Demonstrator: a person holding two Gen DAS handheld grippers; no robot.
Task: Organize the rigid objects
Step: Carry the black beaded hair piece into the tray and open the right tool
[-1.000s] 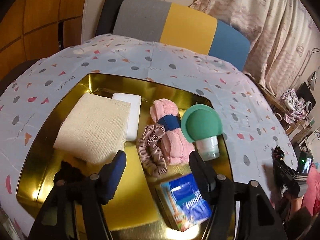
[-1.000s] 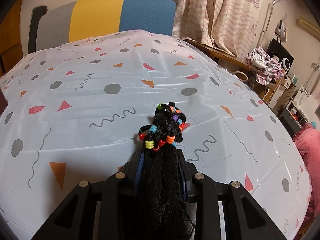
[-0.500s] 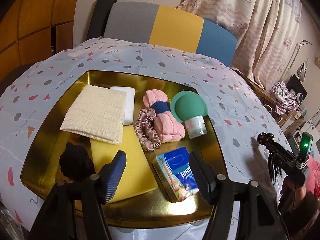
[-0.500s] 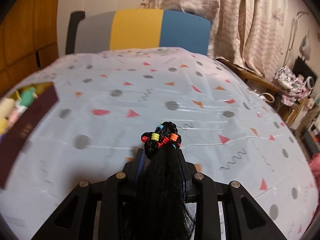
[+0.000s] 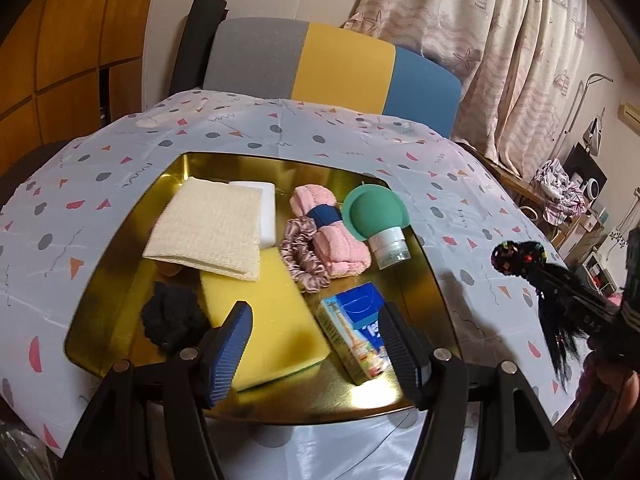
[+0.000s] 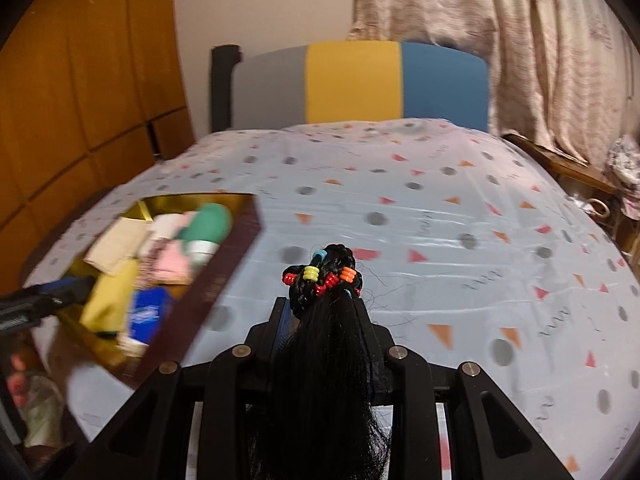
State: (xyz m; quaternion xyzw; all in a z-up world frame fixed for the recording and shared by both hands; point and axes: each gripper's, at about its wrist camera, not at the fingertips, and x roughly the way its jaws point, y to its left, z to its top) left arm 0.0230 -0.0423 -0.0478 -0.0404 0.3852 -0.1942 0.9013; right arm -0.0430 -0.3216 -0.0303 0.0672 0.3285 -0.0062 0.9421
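A gold tray (image 5: pixel 120 264) on the patterned tablecloth holds a beige cloth (image 5: pixel 208 228), white block (image 5: pixel 266 216), pink towel roll (image 5: pixel 332 232), satin scrunchie (image 5: pixel 304 256), green-capped bottle (image 5: pixel 376 216), yellow sponge (image 5: pixel 272 312), black scrunchie (image 5: pixel 172 316) and blue carton (image 5: pixel 360 328). My left gripper (image 5: pixel 316 340) is open above the tray's near side. My right gripper (image 6: pixel 324 312) is shut on a black beaded hair piece (image 6: pixel 324 276), held above the cloth right of the tray; it also shows in the left wrist view (image 5: pixel 520 258).
The tray (image 6: pixel 224 276) lies at the left in the right wrist view. A grey, yellow and blue chair back (image 5: pixel 332 60) stands behind the table. Curtains (image 5: pixel 500 40) and cluttered shelves (image 5: pixel 568 196) are to the right. A wooden wall (image 5: pixel 60 40) is on the left.
My right gripper, holding the hair piece, has risen and swung left, bringing the tray into its view. My left gripper has pulled back and up from the tray.
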